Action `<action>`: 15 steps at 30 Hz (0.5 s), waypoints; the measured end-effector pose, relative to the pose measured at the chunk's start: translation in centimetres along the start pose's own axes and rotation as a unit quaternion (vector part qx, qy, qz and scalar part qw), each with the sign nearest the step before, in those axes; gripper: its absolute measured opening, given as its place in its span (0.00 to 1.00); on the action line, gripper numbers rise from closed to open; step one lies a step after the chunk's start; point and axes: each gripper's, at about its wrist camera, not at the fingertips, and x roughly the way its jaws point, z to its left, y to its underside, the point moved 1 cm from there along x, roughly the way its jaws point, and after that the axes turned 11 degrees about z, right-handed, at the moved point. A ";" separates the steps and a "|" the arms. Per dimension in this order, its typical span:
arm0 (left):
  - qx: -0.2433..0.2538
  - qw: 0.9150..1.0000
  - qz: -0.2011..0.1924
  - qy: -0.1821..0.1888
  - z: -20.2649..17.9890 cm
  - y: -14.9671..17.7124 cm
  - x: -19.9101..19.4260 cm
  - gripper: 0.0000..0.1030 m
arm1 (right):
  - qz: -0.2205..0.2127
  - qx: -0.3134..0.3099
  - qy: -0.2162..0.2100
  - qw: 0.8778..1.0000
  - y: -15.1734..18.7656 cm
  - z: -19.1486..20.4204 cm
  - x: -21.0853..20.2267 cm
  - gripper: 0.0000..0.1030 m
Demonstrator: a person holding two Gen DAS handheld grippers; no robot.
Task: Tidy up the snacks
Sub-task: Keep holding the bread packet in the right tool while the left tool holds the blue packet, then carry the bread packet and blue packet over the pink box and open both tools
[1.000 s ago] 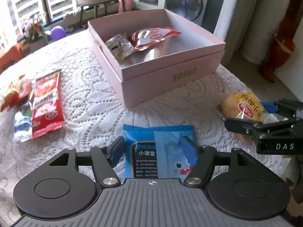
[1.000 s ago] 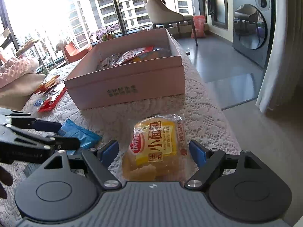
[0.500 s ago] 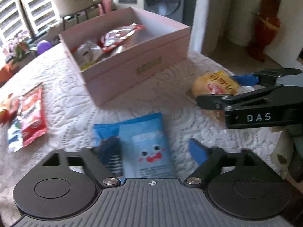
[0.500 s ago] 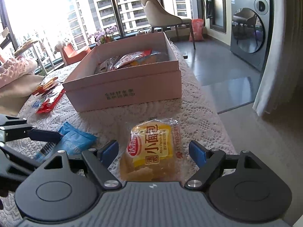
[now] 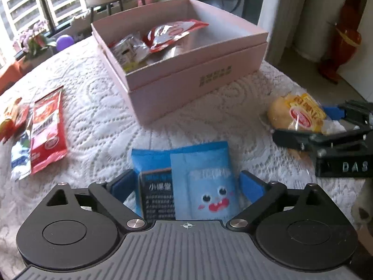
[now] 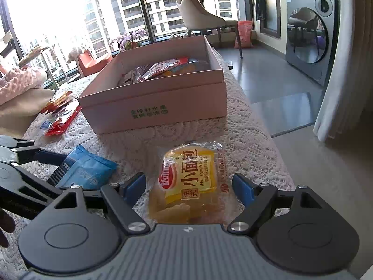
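A blue snack packet (image 5: 202, 177) with a cartoon face lies on the lace tablecloth between the fingers of my left gripper (image 5: 187, 179). That gripper stands wide open, with a gap on each side of the packet. My right gripper (image 6: 190, 184) is open around a yellow mini-bread packet (image 6: 188, 182) near the table's right edge, its pads clear of the wrapper. The pink box (image 5: 186, 86) stands behind both and holds a red-and-clear packet (image 5: 172, 32) and a silver packet (image 5: 130, 49). The right wrist view shows the blue packet (image 6: 86, 170) to the left of the bread.
A long red packet (image 5: 46, 128), a blue-and-white packet (image 5: 21, 154) and small red-yellow packets (image 5: 11, 116) lie at the far left. The table edge drops to the floor right of the bread. A chair (image 6: 202, 16) and a washing machine (image 6: 310, 42) stand beyond.
My left gripper's jaws have spread wider off the blue packet, which stays on the cloth, and its view swung and settled lower. The right gripper and the bread have stayed put.
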 end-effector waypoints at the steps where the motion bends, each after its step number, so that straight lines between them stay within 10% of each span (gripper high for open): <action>1: -0.004 1.000 -0.006 0.004 0.3 -0.2 0.0 0.95 | 0.000 0.000 0.001 1.000 0.0 0.0 0.0 0.79; 4: -0.012 1.000 -0.023 0.012 1.2 0.0 -0.3 0.88 | 0.000 0.000 0.004 1.000 0.0 0.2 0.0 0.79; 9: -0.029 0.997 -0.055 0.038 2.0 2.5 -2.8 0.88 | -0.005 -0.024 0.008 1.000 -0.2 0.9 -0.9 0.50; 15: -0.038 0.984 -0.169 0.049 1.6 4.8 -9.2 0.88 | -0.024 -0.036 0.006 0.999 -0.5 1.8 -2.8 0.45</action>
